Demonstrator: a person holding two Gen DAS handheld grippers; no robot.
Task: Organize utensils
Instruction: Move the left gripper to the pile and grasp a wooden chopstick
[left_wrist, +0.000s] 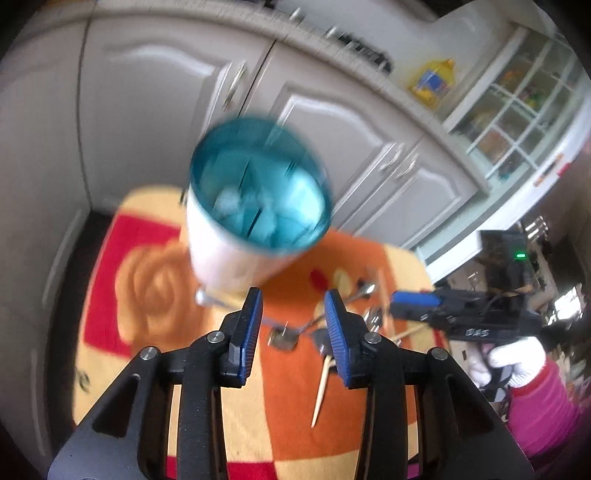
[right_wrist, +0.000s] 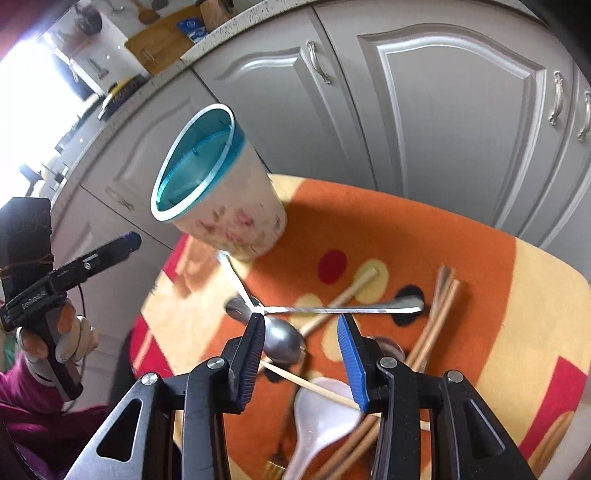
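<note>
The left gripper (left_wrist: 293, 306) fills the near edge of its own view, its two blue-padded fingers (left_wrist: 253, 325) parted a moderate way with nothing between them. The right gripper (right_wrist: 303, 334) stands likewise in its view, fingers (right_wrist: 349, 354) partly apart over the utensil pile and gripping nothing.

One holder cup (right_wrist: 218, 184), white-walled with a teal rim and teal inside, stands at 12 o'clock from the left gripper and at 11 o'clock from the right. It rests on an orange, red and cream patterned mat (right_wrist: 461, 258).

The utensils lie in a loose crossed heap on the mat, at 6 o'clock of the cup in the right wrist view. At least two metal spoons show: one with its bowl (right_wrist: 282, 341) just beyond the right fingers, and a long-handled one (right_wrist: 351, 308) lying across the heap. One white plastic spoon (right_wrist: 319, 417) lies nearest the camera. Several wooden chopsticks (right_wrist: 439, 314) lie at 2 o'clock of the right gripper, and one pale thin stick (right_wrist: 317, 386) crosses the white spoon. The exact count of sticks cannot be told.

White cabinet doors (right_wrist: 443, 129) with metal handles stand behind the mat. Writing on the grippers' bodies is too blurred to read. A gloved hand (left_wrist: 513, 363) in a magenta sleeve (left_wrist: 546, 410) holds the right gripper at 3 o'clock in the left wrist view.
</note>
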